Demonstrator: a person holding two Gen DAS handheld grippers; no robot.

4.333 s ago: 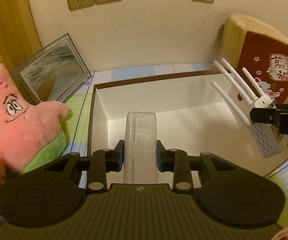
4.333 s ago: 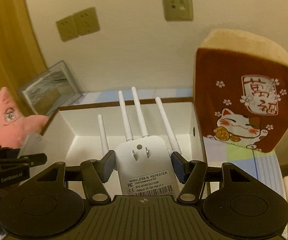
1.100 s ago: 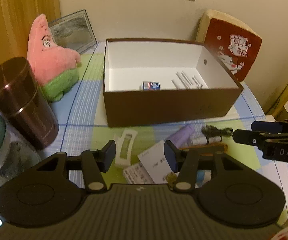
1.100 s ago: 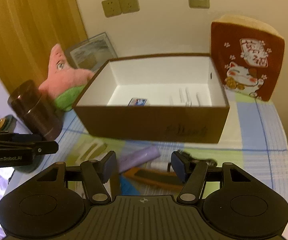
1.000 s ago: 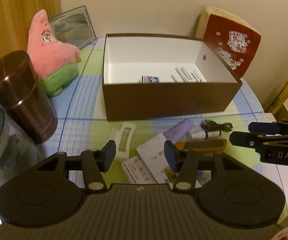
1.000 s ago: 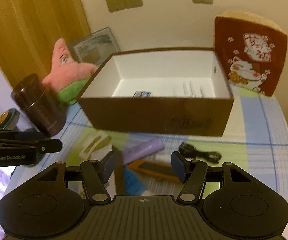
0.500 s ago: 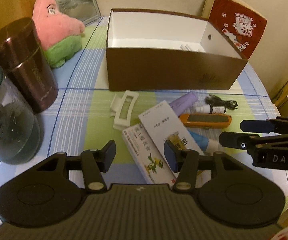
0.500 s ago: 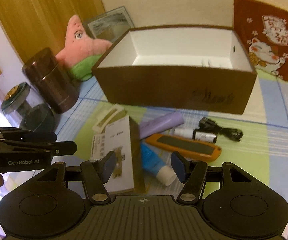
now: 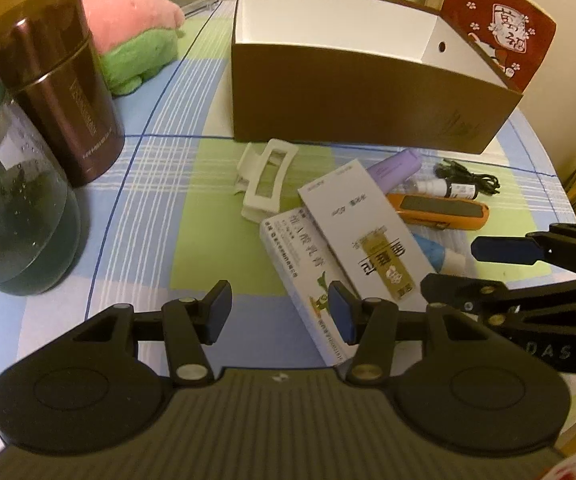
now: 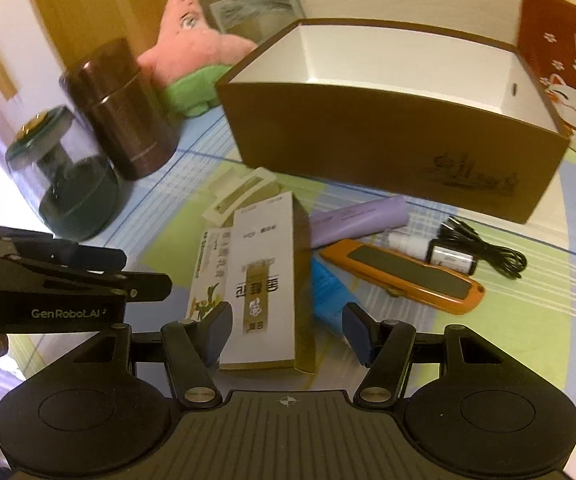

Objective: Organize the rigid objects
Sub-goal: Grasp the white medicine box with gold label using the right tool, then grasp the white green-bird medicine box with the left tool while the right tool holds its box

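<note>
A brown box (image 9: 368, 104) (image 10: 388, 148) with a white inside stands at the back of the table. In front of it lie a white hair clip (image 9: 266, 180), a purple tube (image 10: 360, 216), an orange tool (image 10: 404, 276), a small spray bottle (image 10: 432, 252), a black cable (image 10: 488, 248), a blue tube (image 10: 328, 288) and two cartons. My left gripper (image 9: 280, 312) hovers open over the white-green carton (image 9: 300, 264). My right gripper (image 10: 288, 332) hovers open, and the white-gold carton (image 10: 264, 276) shows between its jaws, untouched.
On the left stand a brown canister (image 9: 60, 92) and a glass jar (image 9: 12, 216) with a green lid. A pink plush (image 9: 128, 20) and a picture frame (image 10: 256, 4) sit behind them. A red cat cushion (image 9: 500, 36) leans right of the box.
Both grippers have sunk and tilted down toward the loose items, which now look larger and closer. The clear case and the white repeater held earlier are gone from the jaws.
</note>
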